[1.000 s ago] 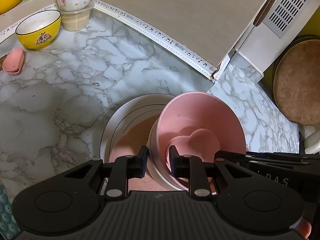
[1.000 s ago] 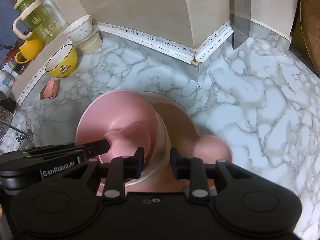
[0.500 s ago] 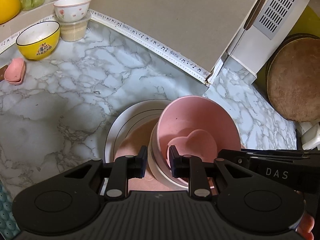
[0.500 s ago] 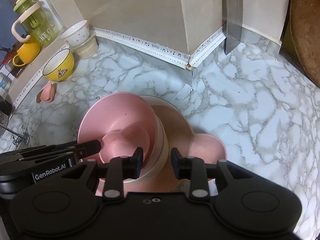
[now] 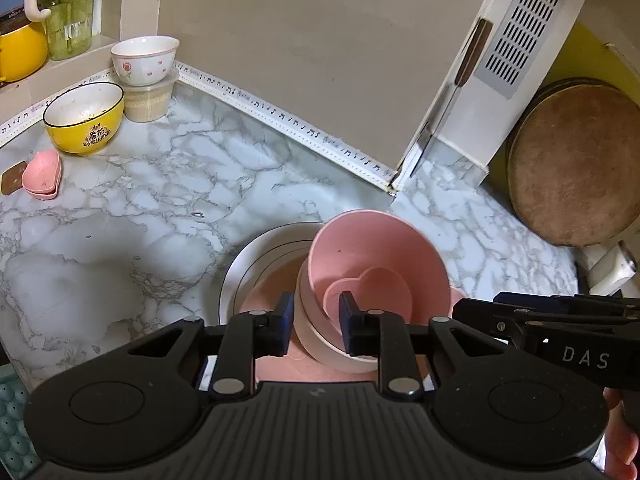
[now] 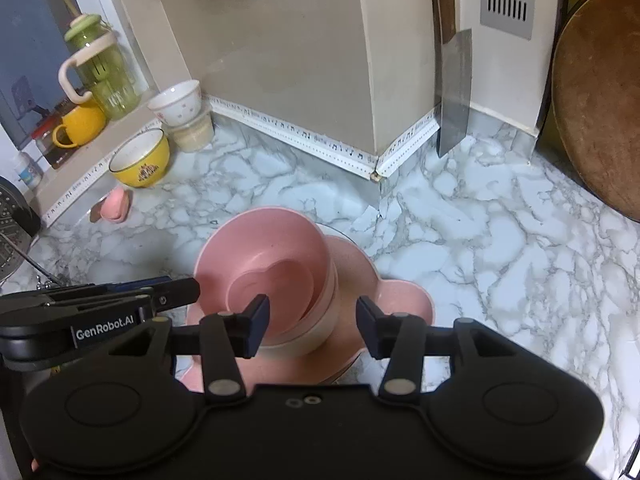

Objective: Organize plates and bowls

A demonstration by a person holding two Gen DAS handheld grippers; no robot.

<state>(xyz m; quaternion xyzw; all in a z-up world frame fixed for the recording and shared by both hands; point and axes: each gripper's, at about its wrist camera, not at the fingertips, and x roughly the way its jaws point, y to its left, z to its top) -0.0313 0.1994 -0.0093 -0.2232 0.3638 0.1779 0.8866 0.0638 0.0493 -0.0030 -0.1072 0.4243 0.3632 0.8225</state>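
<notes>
On the marble counter [image 5: 168, 200], both grippers, left [image 5: 313, 320] and right [image 6: 312, 326], are opening off the stacked pink bowl [image 6: 276, 264], holding nothing; withdraw straight, without nudging its rim.

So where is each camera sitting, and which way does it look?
Left wrist: sits on the left gripper, looking down over its opening jaws at the pink bowl stack; the right gripper and some fingers show.
Right wrist: sits on the right gripper, looking down at the same pink bowl, jaws opening, clear of it; the left gripper shows.
Shared: the stack, yellow bowl, marble counter.
</notes>
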